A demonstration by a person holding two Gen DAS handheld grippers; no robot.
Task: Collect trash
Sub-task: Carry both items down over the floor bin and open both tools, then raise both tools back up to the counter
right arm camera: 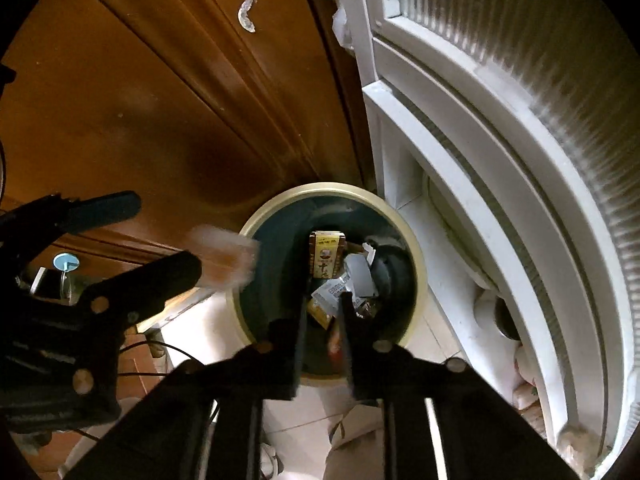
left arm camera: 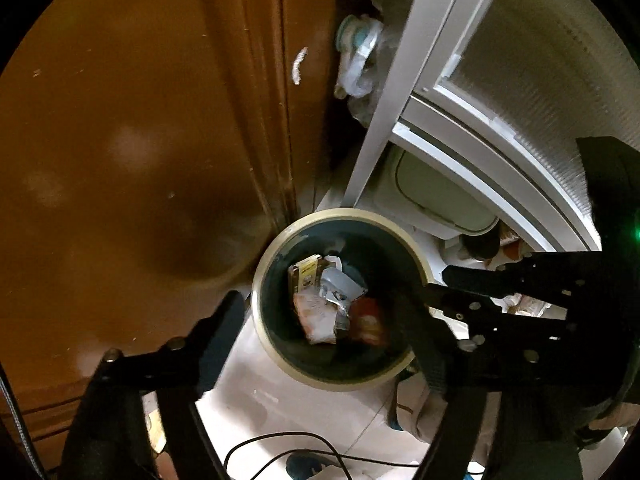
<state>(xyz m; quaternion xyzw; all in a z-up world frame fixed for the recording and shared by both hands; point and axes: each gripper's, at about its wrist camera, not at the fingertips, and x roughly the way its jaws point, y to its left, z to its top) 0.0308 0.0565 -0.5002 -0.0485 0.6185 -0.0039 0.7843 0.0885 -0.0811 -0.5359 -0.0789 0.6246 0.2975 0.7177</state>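
Note:
A round trash bin with a cream rim (left arm camera: 340, 213) (right arm camera: 332, 189) stands on the pale floor, its dark inside holding a yellow box (right arm camera: 325, 258), grey wrappers and other scraps. My left gripper (left arm camera: 320, 294) (right arm camera: 166, 236) hangs over the bin with its jaws wide apart. A blurred orange-and-white packet (left arm camera: 316, 316) (right arm camera: 224, 260) is in the air between them, touching neither pad. My right gripper (right arm camera: 323, 304) (left arm camera: 440, 282) points down over the bin's near side, jaws a narrow gap apart. A blurred red wrapper (right arm camera: 334, 344) (left arm camera: 368, 320) shows loose below that gap.
A brown wooden door (left arm camera: 120, 160) (right arm camera: 140, 100) rises left of the bin. A white-framed ribbed glass door (left arm camera: 520, 100) (right arm camera: 520, 120) stands to its right, with a white lidded container (left arm camera: 440, 196) at its foot. Black cables (left arm camera: 280, 440) lie on the floor tiles.

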